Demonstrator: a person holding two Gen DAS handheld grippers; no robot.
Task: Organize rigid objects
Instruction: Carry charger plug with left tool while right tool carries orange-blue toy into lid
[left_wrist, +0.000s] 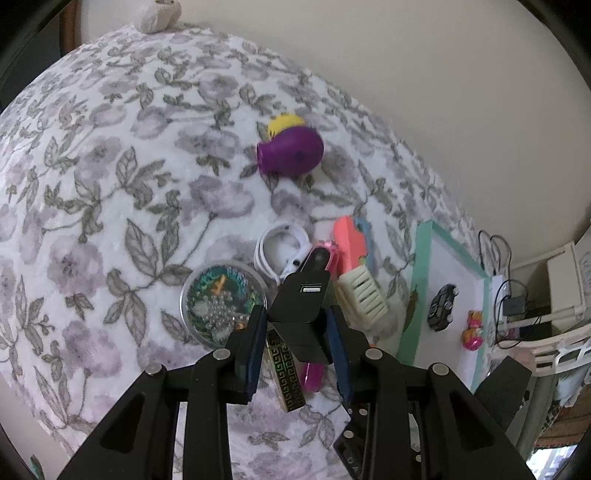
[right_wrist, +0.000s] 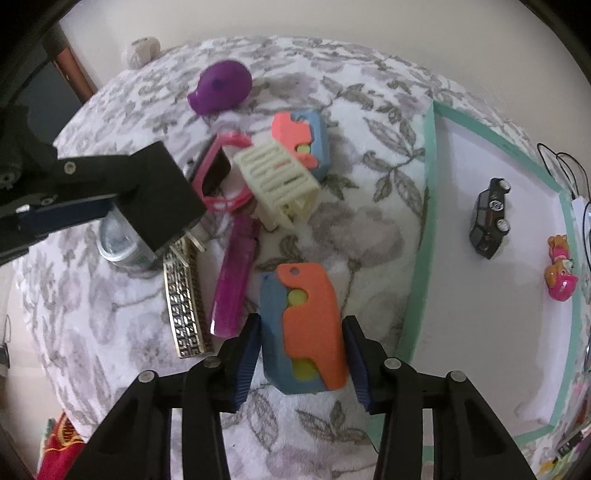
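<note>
Left tool (left_wrist: 295, 328) grips black charger (left_wrist: 301, 314) | right tool (right_wrist: 301, 360) straddles orange-blue toy (right_wrist: 306, 332)

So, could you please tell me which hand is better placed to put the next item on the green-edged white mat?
Right, probably: the right tongs flank the orange-and-blue toy right beside the mat. The left tongs grip a black charger farther from it.

A soft bedspread (right_wrist: 369, 229) shows grey-lilac flowers on white (leaves greyer); a flat plastic toy (right_wrist: 306, 328) is orange over blue, with yellow-green dots.
</note>
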